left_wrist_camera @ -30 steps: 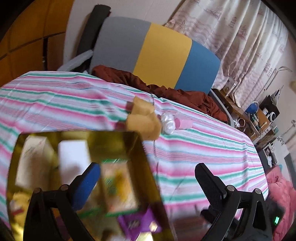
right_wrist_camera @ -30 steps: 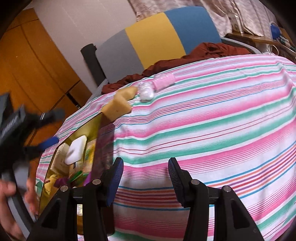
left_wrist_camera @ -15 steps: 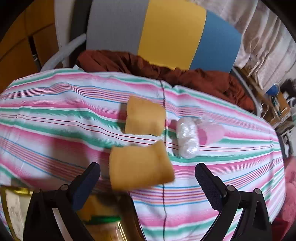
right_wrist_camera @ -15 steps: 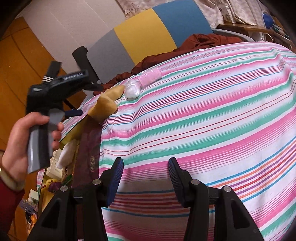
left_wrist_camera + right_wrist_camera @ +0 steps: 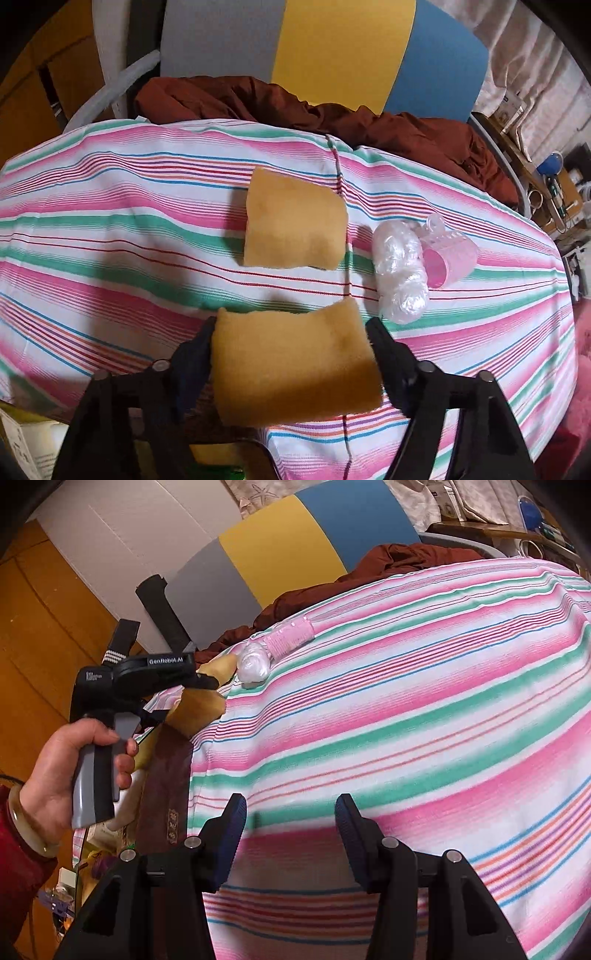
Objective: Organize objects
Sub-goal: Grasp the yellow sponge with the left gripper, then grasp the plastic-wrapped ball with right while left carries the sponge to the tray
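Observation:
Two yellow sponges lie on the striped cloth (image 5: 110, 229). The near sponge (image 5: 295, 369) sits between the fingers of my left gripper (image 5: 291, 332), whose jaws are closing, and both pads touch its sides. The far sponge (image 5: 295, 229) lies free behind it. To the right are a clear plastic bundle (image 5: 399, 273) and a pink roller (image 5: 450, 258). In the right wrist view a hand holds the left gripper (image 5: 192, 701) around the near sponge (image 5: 199, 712). My right gripper (image 5: 290, 805) hovers open over the cloth with nothing between its fingers.
A gold-lined box (image 5: 229, 454) with several items sits at the cloth's near left edge, its dark outer wall (image 5: 166, 805) showing. A rust-brown cloth (image 5: 369, 122) is bunched behind, in front of a grey, yellow and blue chair back (image 5: 332, 48). A cluttered desk (image 5: 546, 192) stands far right.
The left gripper moved from above the box forward and down to the sponges, and its jaws narrowed onto the near sponge. The right gripper barely shifted.

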`<state>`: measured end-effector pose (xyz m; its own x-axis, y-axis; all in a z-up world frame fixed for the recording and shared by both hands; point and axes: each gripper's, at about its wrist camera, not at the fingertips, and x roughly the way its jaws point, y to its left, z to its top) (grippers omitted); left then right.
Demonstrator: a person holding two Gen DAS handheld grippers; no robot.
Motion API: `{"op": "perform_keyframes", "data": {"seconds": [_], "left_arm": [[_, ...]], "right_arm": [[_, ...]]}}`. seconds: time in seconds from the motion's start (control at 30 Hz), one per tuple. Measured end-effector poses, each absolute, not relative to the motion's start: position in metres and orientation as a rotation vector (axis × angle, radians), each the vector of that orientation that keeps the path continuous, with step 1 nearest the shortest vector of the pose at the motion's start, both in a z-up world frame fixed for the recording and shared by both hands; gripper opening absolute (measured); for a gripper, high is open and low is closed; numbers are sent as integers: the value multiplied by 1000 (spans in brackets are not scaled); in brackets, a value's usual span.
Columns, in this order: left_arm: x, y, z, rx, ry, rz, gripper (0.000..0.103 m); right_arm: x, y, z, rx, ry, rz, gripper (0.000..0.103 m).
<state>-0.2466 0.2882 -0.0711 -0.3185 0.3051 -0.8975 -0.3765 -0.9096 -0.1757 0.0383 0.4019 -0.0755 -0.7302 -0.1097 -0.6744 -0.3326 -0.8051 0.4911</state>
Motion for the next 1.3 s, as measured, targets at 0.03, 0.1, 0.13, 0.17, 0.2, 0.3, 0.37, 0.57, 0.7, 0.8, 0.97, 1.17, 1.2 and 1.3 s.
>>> {"op": "perform_keyframes", "data": {"seconds": [0.03, 0.1, 0.13, 0.17, 0.2, 0.3, 0.37, 0.57, 0.7, 0.8, 0.97, 1.17, 1.2, 1.3], "left_arm": [[-246, 286, -70, -1502, 71, 2258, 74], [-246, 280, -67, -1478, 16, 2262, 73], [-246, 276, -64, -1467, -22, 2263, 73], [-246, 272, -61, -1452, -55, 2267, 73], [-244, 267, -53, -1420, -95, 2279, 73], [-235, 257, -36, -1333, -148, 2295, 73], [-228, 247, -22, -1274, -191, 2305, 73], [-192, 214, 8, -1120, -282, 2321, 73], [-171, 186, 16, -1076, -365, 2318, 73], [-152, 163, 18, -1064, -407, 2317, 74], [-127, 133, 15, -1054, -421, 2334, 74], [-111, 115, -3, -1116, -422, 2322, 74], [-109, 112, -5, -1124, -428, 2318, 74], [-104, 108, -9, -1133, -420, 2317, 74]], "right_arm": [[34, 402, -75, -1092, 916, 2662, 51], [23, 401, -74, -1102, 877, 2675, 51], [17, 401, -74, -1108, 868, 2682, 51], [11, 401, -75, -1114, 862, 2690, 51], [4, 401, -75, -1126, 860, 2696, 51], [-15, 403, -76, -1134, 866, 2729, 51], [-29, 404, -75, -1145, 862, 2749, 51], [-87, 409, -75, -1167, 896, 2777, 51], [-131, 412, -80, -1193, 852, 2736, 51], [-151, 413, -80, -1184, 796, 2702, 51], [-173, 413, -82, -1183, 711, 2688, 51], [-188, 404, -89, -1166, 578, 2712, 37], [-187, 403, -90, -1166, 582, 2712, 37], [-180, 398, -91, -1164, 594, 2718, 36]]}}
